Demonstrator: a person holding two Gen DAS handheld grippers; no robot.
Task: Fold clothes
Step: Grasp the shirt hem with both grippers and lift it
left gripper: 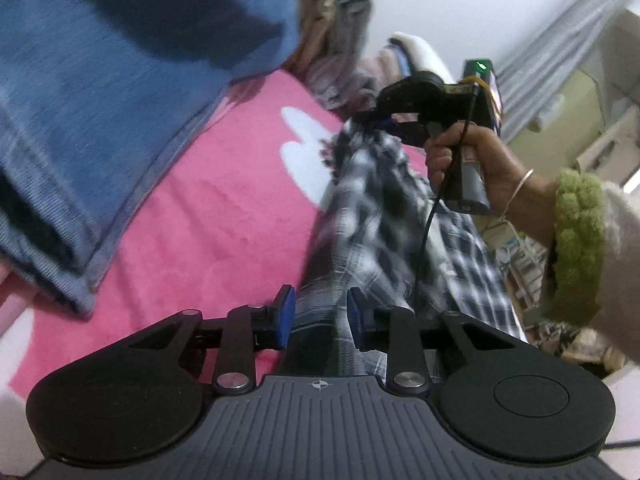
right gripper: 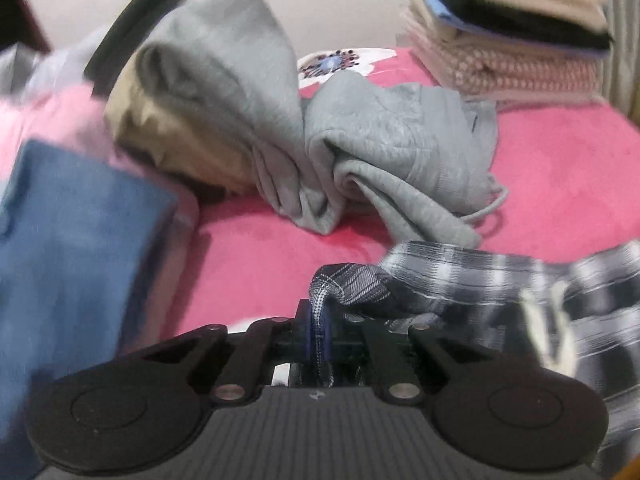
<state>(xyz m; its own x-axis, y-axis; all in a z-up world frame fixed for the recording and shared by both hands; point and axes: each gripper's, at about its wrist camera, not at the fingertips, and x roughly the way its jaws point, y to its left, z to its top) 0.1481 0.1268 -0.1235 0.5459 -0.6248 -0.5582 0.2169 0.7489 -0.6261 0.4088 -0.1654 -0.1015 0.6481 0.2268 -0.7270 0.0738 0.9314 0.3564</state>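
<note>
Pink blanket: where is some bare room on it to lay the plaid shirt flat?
Most bare pink blanket lies between the blue jeans, the grey hoodie and the plaid shirt. Another patch lies right of the hoodie, below the folded stack. Behind the hoodie it is crowded with piled clothes.

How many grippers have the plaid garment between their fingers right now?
2. The right gripper is shut on a bunched edge of the plaid garment, up at its far end. The left gripper has the near end between its pads; whether they press it is unclear.
</note>
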